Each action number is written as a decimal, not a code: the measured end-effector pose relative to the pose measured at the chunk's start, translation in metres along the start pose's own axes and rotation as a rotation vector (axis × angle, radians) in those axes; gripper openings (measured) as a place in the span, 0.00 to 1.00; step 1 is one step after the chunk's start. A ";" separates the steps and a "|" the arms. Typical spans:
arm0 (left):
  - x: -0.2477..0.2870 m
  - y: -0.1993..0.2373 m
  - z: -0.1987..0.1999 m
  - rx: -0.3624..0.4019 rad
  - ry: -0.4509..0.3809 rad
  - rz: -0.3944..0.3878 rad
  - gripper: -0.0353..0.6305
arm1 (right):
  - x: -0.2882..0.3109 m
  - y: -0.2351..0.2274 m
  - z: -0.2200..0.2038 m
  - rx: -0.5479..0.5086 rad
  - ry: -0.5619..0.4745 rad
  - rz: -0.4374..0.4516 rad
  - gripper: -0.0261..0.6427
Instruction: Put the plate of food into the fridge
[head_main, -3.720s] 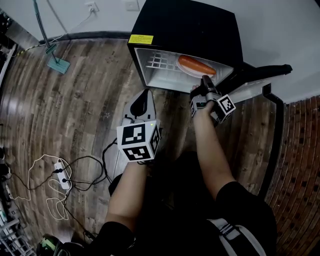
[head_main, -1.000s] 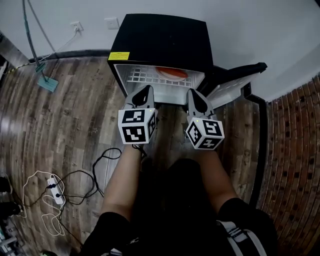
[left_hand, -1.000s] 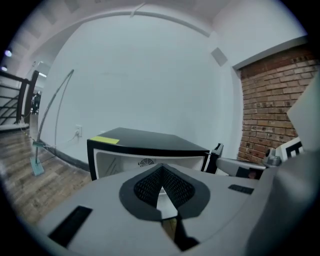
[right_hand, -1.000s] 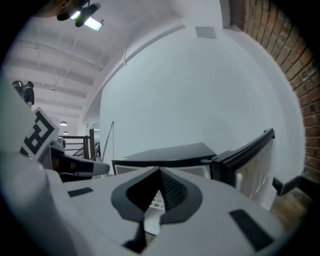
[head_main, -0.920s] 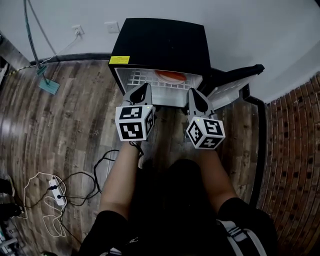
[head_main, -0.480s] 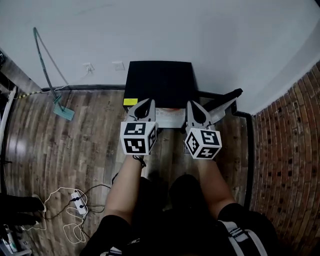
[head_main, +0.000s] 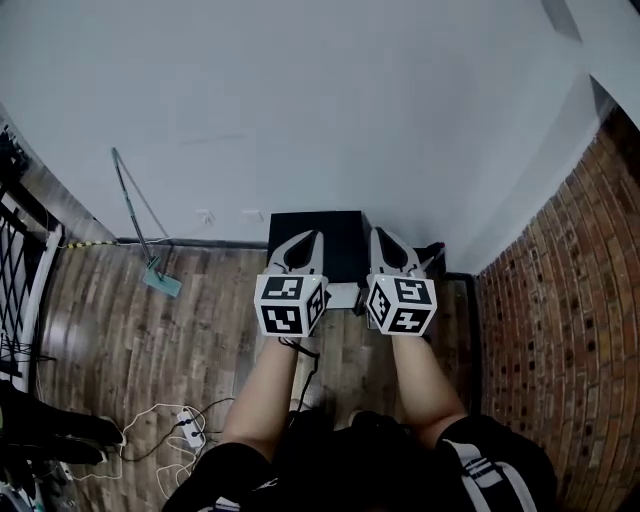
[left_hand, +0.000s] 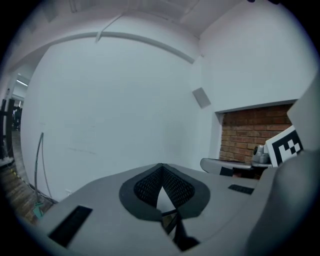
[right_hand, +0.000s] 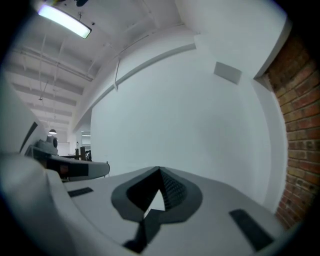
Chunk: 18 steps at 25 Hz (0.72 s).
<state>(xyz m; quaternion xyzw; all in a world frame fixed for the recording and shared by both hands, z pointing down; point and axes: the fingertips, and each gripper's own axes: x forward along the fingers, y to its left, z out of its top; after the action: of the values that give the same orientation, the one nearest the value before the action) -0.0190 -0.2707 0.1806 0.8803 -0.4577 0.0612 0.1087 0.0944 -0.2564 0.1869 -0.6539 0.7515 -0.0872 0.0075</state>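
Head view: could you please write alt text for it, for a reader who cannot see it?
A person holds the left tongs and right tongs, both shut and empty, side by side above a small black fridge on a wooden floor by a white wall.

Fridge (head_main: 318, 226) sat on the floor (head_main: 200, 320) w/ its back to the wall (head_main: 300, 120). Brick wall (head_main: 560, 330) ran along the right side. Mop (head_main: 160, 280) leaned on the wall, left of the fridge. Power strip (head_main: 187, 418) lay on the floor further left, nearer the person. Left gripper (head_main: 311, 238) & right gripper (head_main: 378, 238) were side by side, apart, btwn the person & the fridge, overlapping its front edge in head view.
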 end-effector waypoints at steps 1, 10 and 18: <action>-0.004 -0.007 0.016 0.002 -0.013 0.002 0.05 | -0.006 0.000 0.018 -0.005 -0.015 0.008 0.06; -0.037 -0.057 0.058 0.058 -0.051 0.047 0.05 | -0.059 -0.008 0.087 -0.024 -0.102 0.076 0.06; -0.059 -0.086 0.045 0.041 -0.057 0.095 0.05 | -0.088 -0.004 0.088 -0.033 -0.106 0.151 0.06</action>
<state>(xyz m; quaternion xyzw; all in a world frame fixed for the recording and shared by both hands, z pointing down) 0.0178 -0.1872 0.1135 0.8609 -0.5007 0.0505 0.0746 0.1219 -0.1809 0.0922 -0.5992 0.7985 -0.0394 0.0429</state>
